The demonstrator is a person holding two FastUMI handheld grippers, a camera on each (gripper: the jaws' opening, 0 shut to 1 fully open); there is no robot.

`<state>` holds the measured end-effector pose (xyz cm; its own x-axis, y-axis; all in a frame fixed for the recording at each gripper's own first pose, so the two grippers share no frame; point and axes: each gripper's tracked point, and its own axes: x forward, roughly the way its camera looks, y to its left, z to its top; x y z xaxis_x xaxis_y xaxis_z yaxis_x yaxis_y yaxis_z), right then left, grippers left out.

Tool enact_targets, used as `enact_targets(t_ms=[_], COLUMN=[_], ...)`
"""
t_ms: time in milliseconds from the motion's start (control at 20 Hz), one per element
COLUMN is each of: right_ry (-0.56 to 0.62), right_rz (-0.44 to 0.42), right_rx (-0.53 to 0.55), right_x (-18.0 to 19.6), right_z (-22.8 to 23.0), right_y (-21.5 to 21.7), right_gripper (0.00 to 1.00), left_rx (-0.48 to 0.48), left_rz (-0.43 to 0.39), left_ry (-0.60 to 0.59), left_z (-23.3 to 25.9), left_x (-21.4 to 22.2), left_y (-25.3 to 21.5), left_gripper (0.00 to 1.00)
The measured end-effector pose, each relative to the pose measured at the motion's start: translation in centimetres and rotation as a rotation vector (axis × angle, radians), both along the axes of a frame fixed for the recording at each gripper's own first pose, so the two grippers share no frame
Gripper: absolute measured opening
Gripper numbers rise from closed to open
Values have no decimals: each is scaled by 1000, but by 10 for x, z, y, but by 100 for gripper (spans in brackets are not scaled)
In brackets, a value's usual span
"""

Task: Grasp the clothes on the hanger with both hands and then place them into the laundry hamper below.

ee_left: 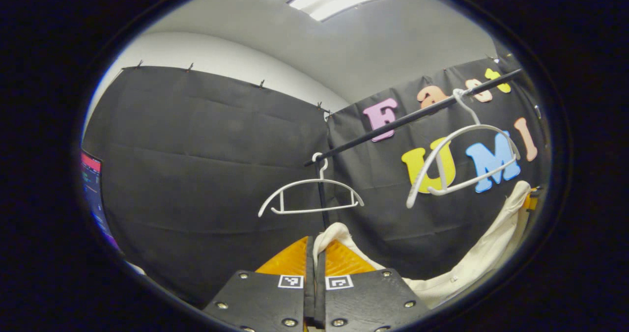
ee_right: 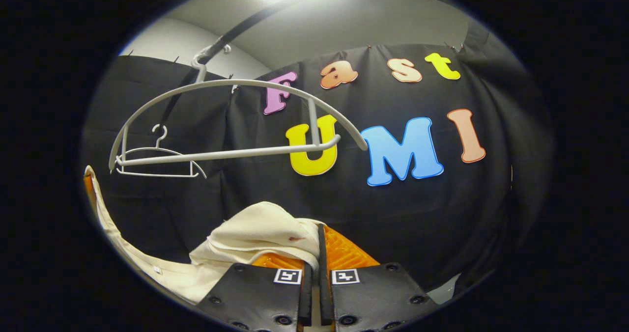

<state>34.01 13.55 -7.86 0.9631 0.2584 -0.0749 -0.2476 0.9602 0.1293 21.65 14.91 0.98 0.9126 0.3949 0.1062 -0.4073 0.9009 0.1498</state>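
A cream garment [ee_left: 471, 263] hangs slack between my two grippers, below a bare white hanger [ee_left: 462, 160]. My left gripper [ee_left: 316, 246] is shut, one end of the cloth pinched between its fingers. In the right gripper view my right gripper [ee_right: 319, 236] is shut on the garment's [ee_right: 255, 234] other end, which bunches over its left finger. From there the cloth runs off left toward the other gripper [ee_right: 88, 184]. The near hanger [ee_right: 231, 121] hangs empty just above.
A black rail [ee_left: 393, 123] crosses in front of the black cloth wall and carries a second bare white hanger [ee_left: 312, 194], seen farther off as a small hanger [ee_right: 157, 160]. A lit screen [ee_left: 91, 184] stands at the far left edge.
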Motion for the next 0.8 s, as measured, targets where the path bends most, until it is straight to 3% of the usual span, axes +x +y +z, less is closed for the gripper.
enact_targets(t_ms=[450,800], right_ry=[8,101], right_rz=[170,220], right_rx=[6,-20], right_x=[-97,-160], right_z=[21,-26], right_y=[71,102], right_gripper=[8,8], left_rx=[-72,-165], left_rz=[-257,-329], left_ry=[33,103], left_z=[-14,-71], left_x=[-22,-46], left_y=[-77,-85], left_gripper=[1,1])
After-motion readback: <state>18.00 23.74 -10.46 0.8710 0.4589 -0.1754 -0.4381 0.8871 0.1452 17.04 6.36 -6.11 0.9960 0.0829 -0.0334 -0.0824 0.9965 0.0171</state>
